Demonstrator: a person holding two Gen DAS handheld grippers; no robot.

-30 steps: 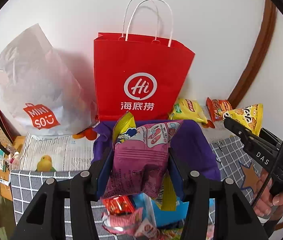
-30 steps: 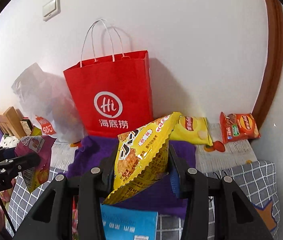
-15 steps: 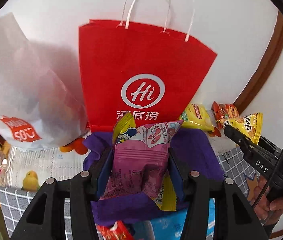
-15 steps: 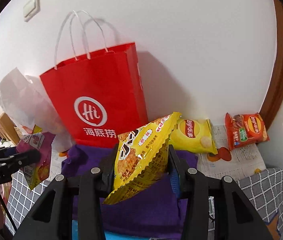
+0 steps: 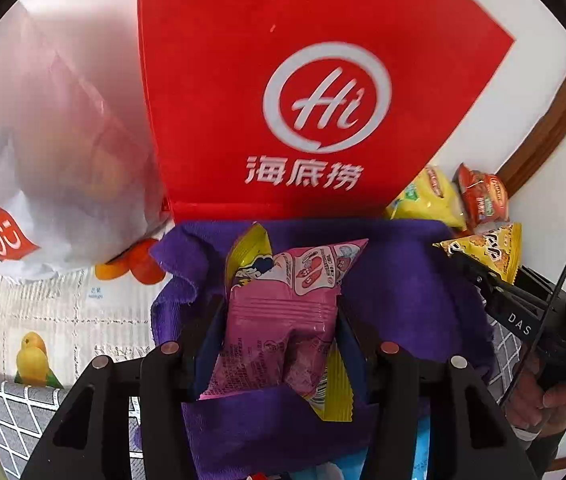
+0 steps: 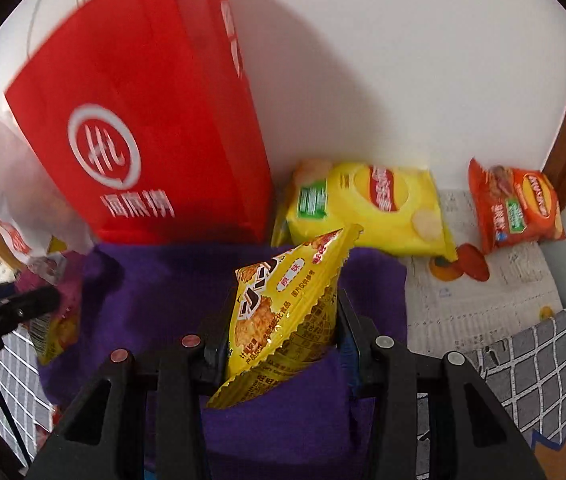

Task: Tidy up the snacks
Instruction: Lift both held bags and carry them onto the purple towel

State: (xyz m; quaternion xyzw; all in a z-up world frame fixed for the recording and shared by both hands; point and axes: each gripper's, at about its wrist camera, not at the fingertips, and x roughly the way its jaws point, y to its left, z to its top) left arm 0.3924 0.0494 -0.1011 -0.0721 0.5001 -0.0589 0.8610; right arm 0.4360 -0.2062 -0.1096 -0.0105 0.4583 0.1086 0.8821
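Observation:
My left gripper (image 5: 281,320) is shut on a pink snack packet (image 5: 279,320), with a yellow packet (image 5: 333,384) pinched behind it, low over a purple cloth (image 5: 395,280). My right gripper (image 6: 281,320) is shut on a yellow cracker packet (image 6: 283,312) above the same purple cloth (image 6: 155,288). In the left wrist view the right gripper (image 5: 479,276) and its yellow packet (image 5: 491,250) show at the right edge. In the right wrist view the left gripper (image 6: 15,304) shows at the left edge. A red paper bag (image 5: 303,100) stands just behind the cloth.
A white plastic bag (image 5: 43,140) leans left of the red bag (image 6: 135,140). A yellow chip bag (image 6: 367,208) and an orange chip bag (image 6: 519,208) lie against the wall at right. Newspaper (image 5: 63,312) and a grey checked cloth (image 6: 535,360) cover the surface. A hand (image 5: 539,396) holds the right gripper.
Both grippers have come down and forward toward the purple cloth and red bag, which now fill more of each view. Each packet stays gripped as before.

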